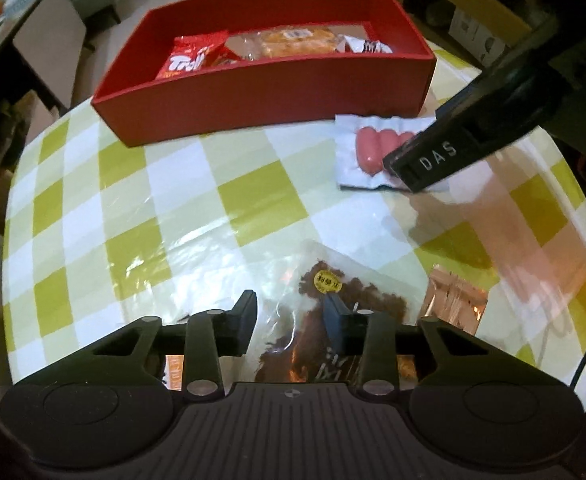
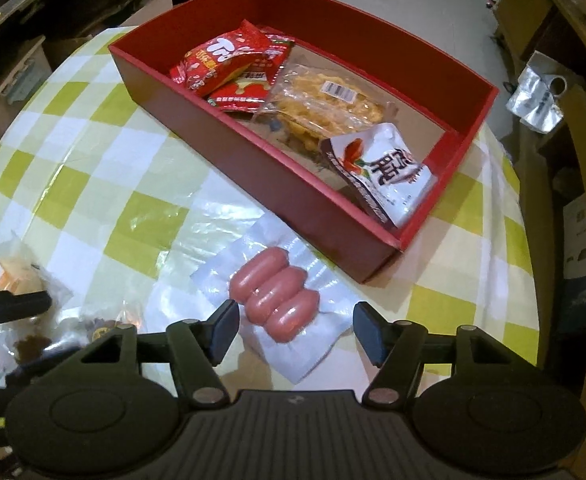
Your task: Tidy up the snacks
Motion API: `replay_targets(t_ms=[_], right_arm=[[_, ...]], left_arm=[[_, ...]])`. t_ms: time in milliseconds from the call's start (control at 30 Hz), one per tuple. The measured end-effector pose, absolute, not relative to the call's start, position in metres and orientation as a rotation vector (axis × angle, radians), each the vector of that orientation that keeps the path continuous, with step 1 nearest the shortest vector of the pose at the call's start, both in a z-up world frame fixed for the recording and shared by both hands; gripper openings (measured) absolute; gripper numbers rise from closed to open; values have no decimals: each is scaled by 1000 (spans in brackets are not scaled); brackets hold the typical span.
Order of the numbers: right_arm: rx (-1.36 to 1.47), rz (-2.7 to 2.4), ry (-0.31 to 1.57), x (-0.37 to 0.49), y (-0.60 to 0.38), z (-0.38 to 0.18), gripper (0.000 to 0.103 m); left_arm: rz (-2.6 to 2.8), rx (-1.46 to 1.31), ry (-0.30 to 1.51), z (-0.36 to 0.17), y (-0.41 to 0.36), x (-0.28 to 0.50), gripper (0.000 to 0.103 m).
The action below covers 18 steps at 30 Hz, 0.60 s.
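Observation:
A red box (image 1: 269, 92) stands at the far side of the checked table; it also shows in the right wrist view (image 2: 293, 196). It holds red snack packs (image 2: 225, 64), a clear pack of yellow pastry (image 2: 325, 104) and a white pouch (image 2: 385, 172). A vacuum pack of three pink sausages (image 2: 277, 300) lies by the box; my right gripper (image 2: 297, 328) is open around its near end, seen also in the left wrist view (image 1: 373, 148). My left gripper (image 1: 291, 316) is open over a clear bag of brown snack (image 1: 333, 304).
A clear pack with a pale bun (image 2: 17, 276) lies at the table's left by the left gripper's finger. A shiny orange-tinted pack (image 1: 457, 300) lies right of the brown snack bag. Shelves and cartons surround the round table (image 1: 133, 208).

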State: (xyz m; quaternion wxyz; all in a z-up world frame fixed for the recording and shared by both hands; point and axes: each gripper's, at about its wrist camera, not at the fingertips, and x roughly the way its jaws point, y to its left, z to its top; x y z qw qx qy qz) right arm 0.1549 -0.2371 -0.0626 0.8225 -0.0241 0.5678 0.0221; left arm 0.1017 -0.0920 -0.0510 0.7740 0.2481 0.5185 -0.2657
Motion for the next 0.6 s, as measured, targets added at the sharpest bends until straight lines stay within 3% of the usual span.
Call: replay_targets(t_ms=[33,100,133,233,333,600], right_arm=[[-58,58,1202,157,-235,-63,72],[-66,77,1190,163,-232,-65,72],[-66,85,1188,167,-232,-67,72],[-43,98,1197,176,-236,-76,74],[-25,127,1195,178,-237,-82,87],[-107,175,1293,142,-225,-85,89]], left_arm=[[-585,538,1122,-51,-91,101,53],[-597,547,1107,-49,-89,98,81],[-602,552,1091,-47,-89,97,84],[-617,534,1085,-43,-86,97,84],[-624,512,1094,-42,-85,100,84],[-580,485,1138,-45,-82,113,85]])
